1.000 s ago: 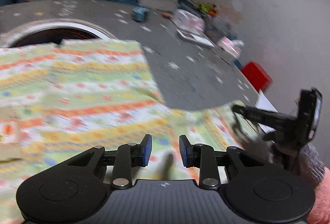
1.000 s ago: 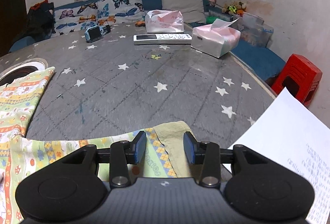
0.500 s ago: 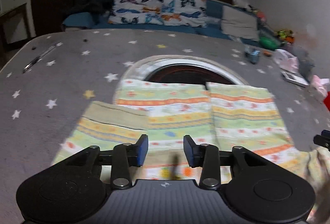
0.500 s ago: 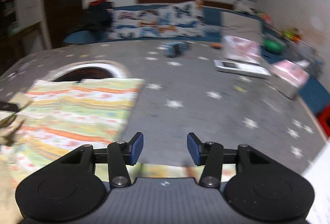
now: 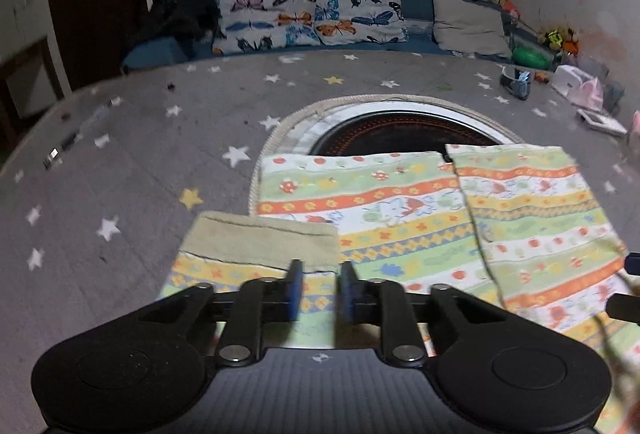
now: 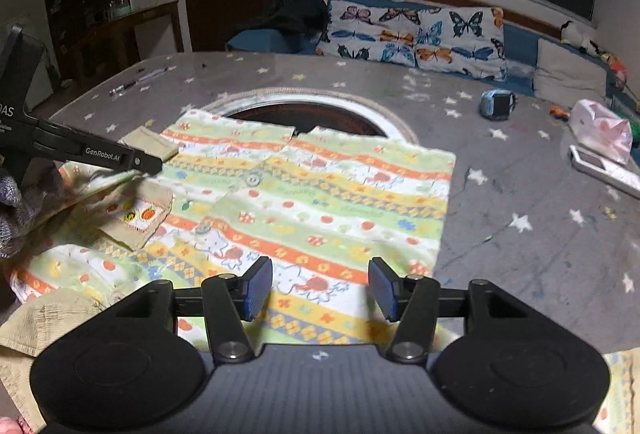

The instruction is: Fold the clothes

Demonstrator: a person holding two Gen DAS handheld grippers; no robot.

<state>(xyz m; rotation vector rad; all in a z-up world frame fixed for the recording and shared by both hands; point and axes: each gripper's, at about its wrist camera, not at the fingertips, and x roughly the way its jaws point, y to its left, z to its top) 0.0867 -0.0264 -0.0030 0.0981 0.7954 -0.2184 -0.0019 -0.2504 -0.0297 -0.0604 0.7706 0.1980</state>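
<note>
1. A grey star-patterned surface [image 6: 520,194] is seen, with a round opening [image 5: 400,130] set in it.
2. Butterfly cushions [image 6: 416,34] are propped behind.
3. A remote control [image 6: 604,170] is laid beside a pink bag [image 6: 600,130].

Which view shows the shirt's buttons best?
The right wrist view: the patterned shirt lies spread out, and its buttons run down the front. In the left wrist view the shirt shows only its stripes and a beige cuff; no buttons can be made out.

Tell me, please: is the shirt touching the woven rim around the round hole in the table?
Touching. In the left wrist view the shirt lies over the near part of the woven rim, hiding it.
</note>
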